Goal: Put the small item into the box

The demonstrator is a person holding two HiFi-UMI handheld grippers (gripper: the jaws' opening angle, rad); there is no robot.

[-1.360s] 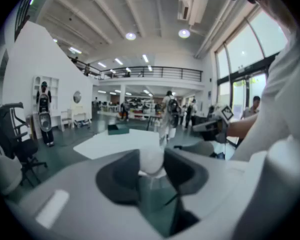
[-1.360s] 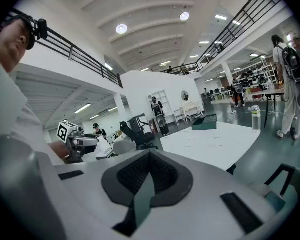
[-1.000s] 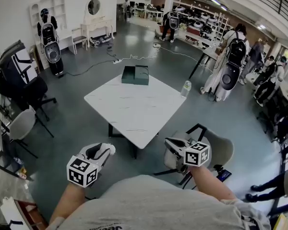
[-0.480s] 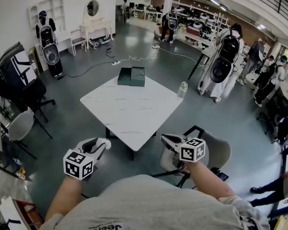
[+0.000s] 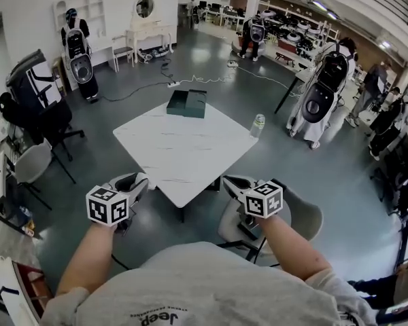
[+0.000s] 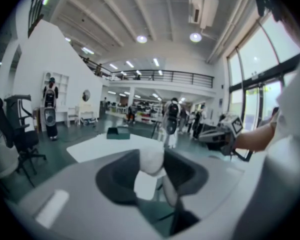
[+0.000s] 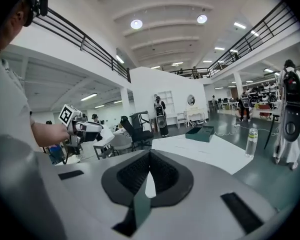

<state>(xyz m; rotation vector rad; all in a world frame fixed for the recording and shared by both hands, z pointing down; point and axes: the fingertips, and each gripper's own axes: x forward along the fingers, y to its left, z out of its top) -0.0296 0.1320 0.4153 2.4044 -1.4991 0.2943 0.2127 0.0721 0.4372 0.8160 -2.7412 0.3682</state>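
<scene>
A dark green box (image 5: 188, 104) lies open at the far edge of the white table (image 5: 183, 151); it also shows in the left gripper view as the box (image 6: 118, 132) and in the right gripper view as the box (image 7: 200, 133). My left gripper (image 5: 140, 180) hovers short of the table's near left edge, shut on a small white item (image 6: 151, 159) that sits between its dark pads. My right gripper (image 5: 230, 181) is held near the table's near right edge; the right gripper (image 7: 149, 157) has its jaw tips touching and nothing between them.
A water bottle (image 5: 258, 124) stands by the table's right corner. A grey chair (image 5: 306, 212) is below my right gripper, and office chairs (image 5: 37, 165) stand at the left. Persons with backpack rigs (image 5: 330, 90) stand around. Cables (image 5: 190, 81) lie on the floor beyond the table.
Both grippers have come forward toward the table's near edge, and the table now looks closer. The left gripper has kept the white item throughout; the right stays shut.
</scene>
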